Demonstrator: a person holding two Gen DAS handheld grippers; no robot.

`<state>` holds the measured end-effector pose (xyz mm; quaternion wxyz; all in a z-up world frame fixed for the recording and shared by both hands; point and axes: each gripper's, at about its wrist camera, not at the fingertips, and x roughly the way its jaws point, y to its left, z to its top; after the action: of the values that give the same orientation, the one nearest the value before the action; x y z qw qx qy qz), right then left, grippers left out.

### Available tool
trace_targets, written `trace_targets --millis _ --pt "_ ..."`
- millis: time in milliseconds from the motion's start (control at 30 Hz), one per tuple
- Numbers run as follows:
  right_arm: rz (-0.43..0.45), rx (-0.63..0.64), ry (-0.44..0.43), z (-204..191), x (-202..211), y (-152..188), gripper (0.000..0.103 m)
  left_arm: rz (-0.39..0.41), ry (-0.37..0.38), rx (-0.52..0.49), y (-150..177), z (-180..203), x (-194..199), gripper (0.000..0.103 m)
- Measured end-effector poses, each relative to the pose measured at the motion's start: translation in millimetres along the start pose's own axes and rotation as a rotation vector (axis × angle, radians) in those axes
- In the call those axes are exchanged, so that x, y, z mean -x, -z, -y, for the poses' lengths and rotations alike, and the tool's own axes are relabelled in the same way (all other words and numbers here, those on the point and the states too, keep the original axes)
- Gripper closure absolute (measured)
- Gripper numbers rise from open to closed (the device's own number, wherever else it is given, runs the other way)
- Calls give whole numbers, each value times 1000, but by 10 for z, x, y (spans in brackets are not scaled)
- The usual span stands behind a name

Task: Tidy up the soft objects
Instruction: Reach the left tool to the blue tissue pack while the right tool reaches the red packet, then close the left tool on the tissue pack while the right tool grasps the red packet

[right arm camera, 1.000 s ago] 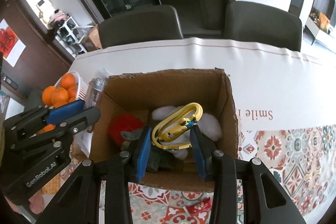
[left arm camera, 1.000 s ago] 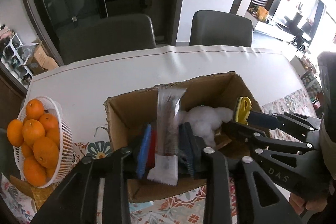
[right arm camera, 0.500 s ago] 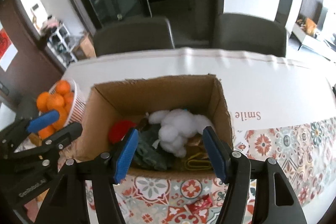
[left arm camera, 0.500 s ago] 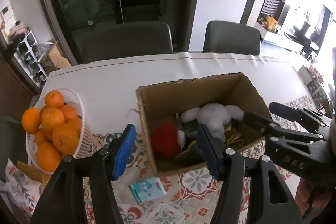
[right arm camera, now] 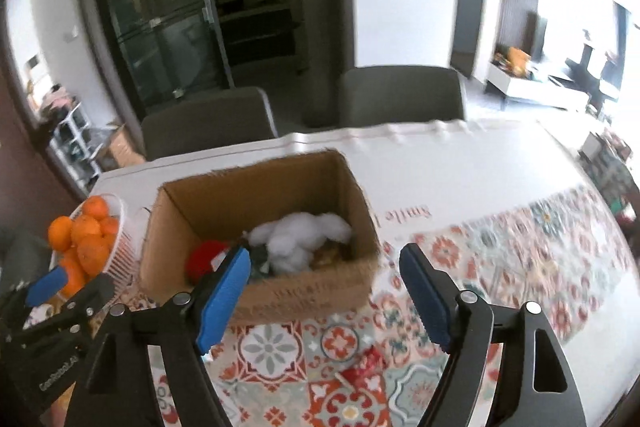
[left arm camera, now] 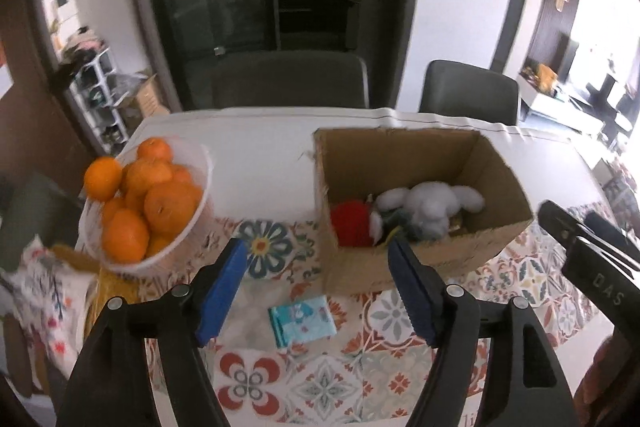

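Soft objects lie heaped in the open cardboard box (left arm camera: 424,255): a fluffy white plush toy (left arm camera: 432,205), a round red fuzzy ball (left arm camera: 352,227) and dark green cloth between them. The box is plain corrugated board with raw, slightly ragged rims, standing on the bench (left arm camera: 260,163), half on white cloth, half on a patterned tile-print cover. A second ago the left tool (left arm camera: 316,291) was clamped on a clear wrapped packet and the right tool (right arm camera: 324,295) on a yellow strap, both over the box; now each tool's blue-padded jaws have just been opening and stand apart with nothing between them, back from the near box wall. A small pale blue packet (left arm camera: 302,319) lies flat before the box, a white ribbed basket of oranges (left arm camera: 160,211) to its left; bare white cloth stretches behind and to the right.
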<state>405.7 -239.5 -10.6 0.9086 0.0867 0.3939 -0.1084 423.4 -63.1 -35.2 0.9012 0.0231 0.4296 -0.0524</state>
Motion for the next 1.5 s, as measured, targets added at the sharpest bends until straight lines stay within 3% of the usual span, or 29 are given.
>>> trace_targets --millis 233,333,767,933,1500 --pt "31 -121 103 177 -61 517 23 -12 -85 58 492 -67 -107 23" --pt "14 -211 111 283 -153 744 23 -14 -79 97 699 -93 -189 20" --pt "-72 -385 133 499 -518 1420 23 -21 -76 232 1201 -145 -560 14" --pt "-55 -360 151 496 -633 1502 23 0 -90 234 1321 -138 -687 12" --pt "-170 -332 227 439 -1296 1516 26 -107 -105 213 1280 -152 -1429 12"
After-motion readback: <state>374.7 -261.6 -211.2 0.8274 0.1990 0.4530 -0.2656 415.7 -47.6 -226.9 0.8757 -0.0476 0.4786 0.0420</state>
